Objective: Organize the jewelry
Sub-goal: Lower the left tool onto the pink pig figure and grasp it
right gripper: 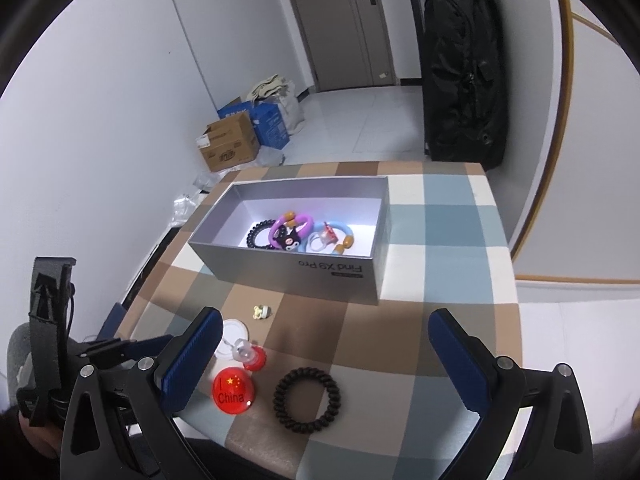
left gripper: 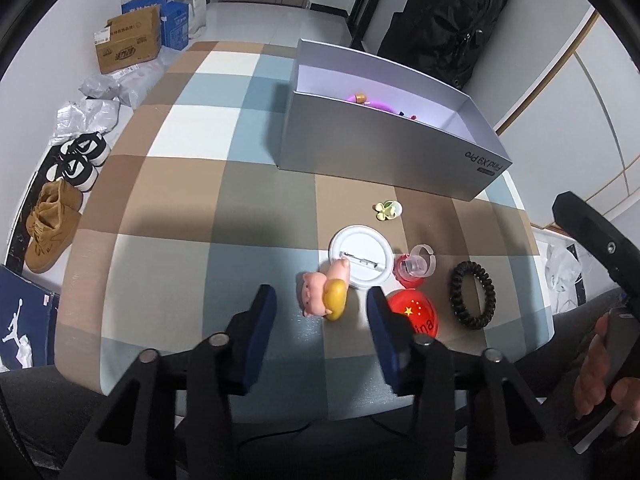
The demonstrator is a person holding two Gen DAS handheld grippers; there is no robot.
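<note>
Fingers of our left gripper (left gripper: 322,312) stand apart around the pink-and-yellow rubber pig charm (left gripper: 323,294) on the table, not yet touching. We judge this the pickup step; next, close gently and lift toward the grey cardboard box (left gripper: 372,152). Our right gripper (right gripper: 326,354) hangs open.

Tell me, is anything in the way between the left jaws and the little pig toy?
Nothing visible is. The pig lies on the table just ahead of the left gripper, in line with the gap between its open jaws. The white badge touches the pig's far side, not the near one.
</note>
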